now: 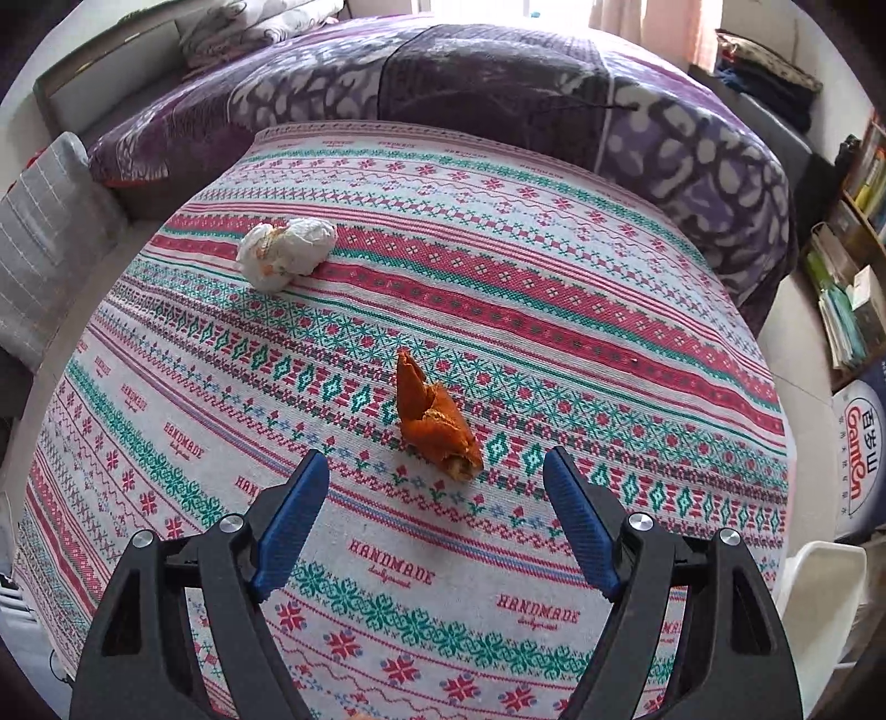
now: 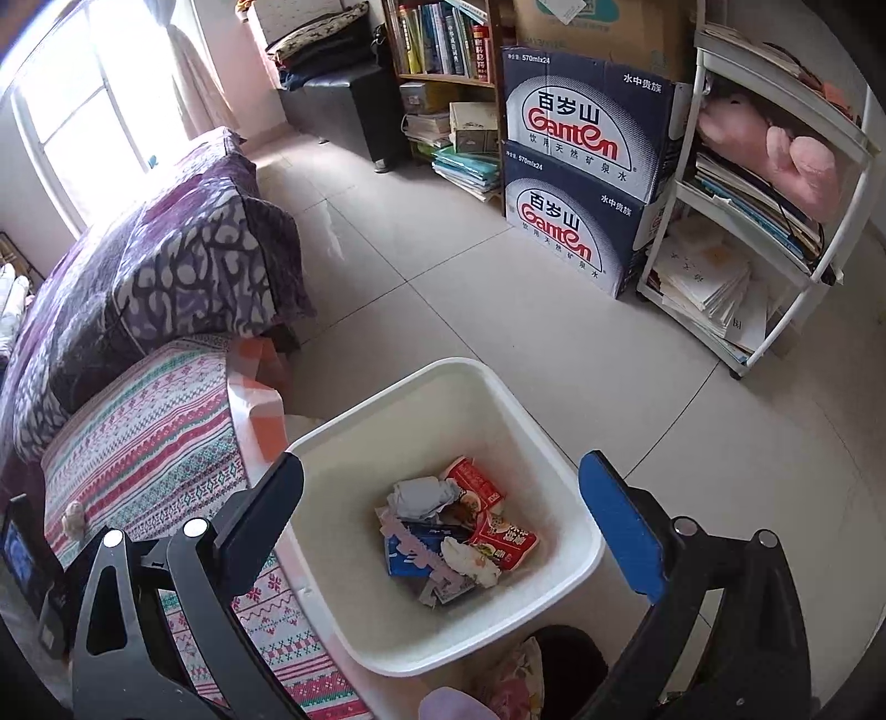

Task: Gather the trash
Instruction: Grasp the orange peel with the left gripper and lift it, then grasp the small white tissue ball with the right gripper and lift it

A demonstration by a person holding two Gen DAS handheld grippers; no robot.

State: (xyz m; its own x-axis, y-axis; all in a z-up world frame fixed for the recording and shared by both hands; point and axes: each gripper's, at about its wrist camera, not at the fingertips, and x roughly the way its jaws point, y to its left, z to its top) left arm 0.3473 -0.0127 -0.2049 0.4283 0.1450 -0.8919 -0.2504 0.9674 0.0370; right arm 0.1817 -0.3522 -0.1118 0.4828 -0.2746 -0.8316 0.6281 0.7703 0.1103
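A curled orange peel point(image 1: 429, 412) lies on the patterned tablecloth point(image 1: 554, 288), just beyond my left gripper point(image 1: 436, 456). That gripper is open, its blue pads point(image 1: 290, 520) standing wide to either side of the peel and apart from it. A crumpled white paper ball point(image 1: 287, 252) rests farther off to the left on the cloth. My right gripper point(image 2: 443, 458) hangs open and empty over a white trash bin point(image 2: 443, 365) on the floor beside the table. Several wrappers and crumpled papers point(image 2: 459, 526) lie in the bin's bottom.
A bed with a purple patterned blanket point(image 1: 498, 83) borders the table's far side. Two stacked Ganten water boxes point(image 2: 581, 183), a bookshelf point(image 2: 437, 50) and a white rack point(image 2: 775, 221) line the wall across the tiled floor point(image 2: 470, 277). A dark round object point(image 2: 565, 659) sits below the bin.
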